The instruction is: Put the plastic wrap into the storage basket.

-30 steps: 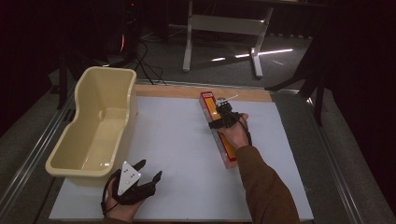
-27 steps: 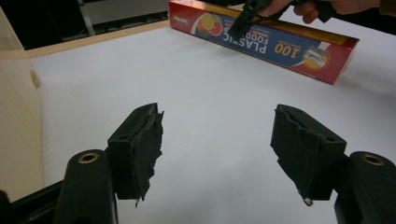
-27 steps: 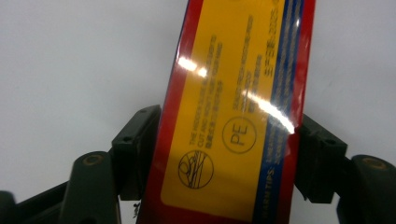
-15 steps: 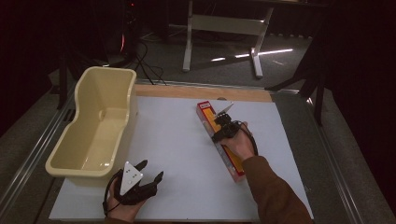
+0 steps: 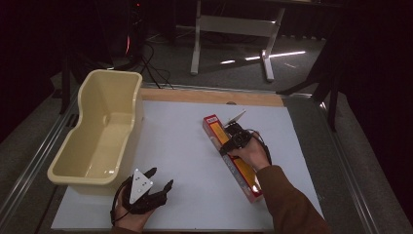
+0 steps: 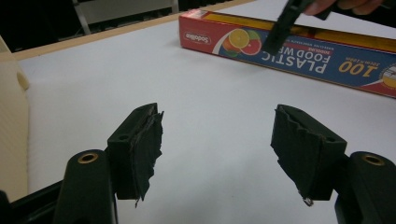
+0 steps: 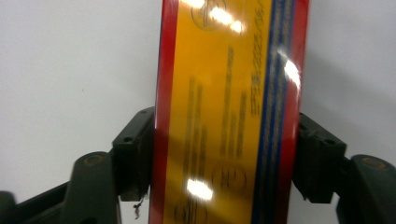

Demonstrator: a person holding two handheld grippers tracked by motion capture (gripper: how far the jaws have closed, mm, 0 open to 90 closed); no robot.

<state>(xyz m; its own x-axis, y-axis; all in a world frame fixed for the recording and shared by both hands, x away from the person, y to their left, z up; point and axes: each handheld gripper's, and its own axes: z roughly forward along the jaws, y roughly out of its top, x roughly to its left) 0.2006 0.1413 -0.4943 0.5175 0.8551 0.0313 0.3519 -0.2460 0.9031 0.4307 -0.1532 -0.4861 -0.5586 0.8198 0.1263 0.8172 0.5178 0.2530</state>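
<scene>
A long red and yellow box of plastic food wrap (image 5: pixel 239 168) lies slantwise on the white board (image 5: pixel 180 151), right of centre. My right gripper (image 5: pixel 230 146) comes down on its far half. In the right gripper view, the two jaws press the box (image 7: pixel 229 93) from both sides, so the right gripper (image 7: pixel 226 158) is shut on it. My left gripper (image 5: pixel 160 177) rests near the front edge, open and holding nothing. In the left gripper view, the open left gripper (image 6: pixel 217 140) faces the box (image 6: pixel 303 51) across bare board.
A cream plastic tub (image 5: pixel 92 178), with nothing in it, stands along the board's left side, just beyond my left hand. A wooden strip (image 5: pixel 209 96) borders the far edge. Grey floor, cables and a white table frame (image 5: pixel 234 24) lie beyond.
My right gripper has dragged the food wrap box toward the person's side of the table, and its near end now sits closer to the front edge. The left gripper has stayed put.
</scene>
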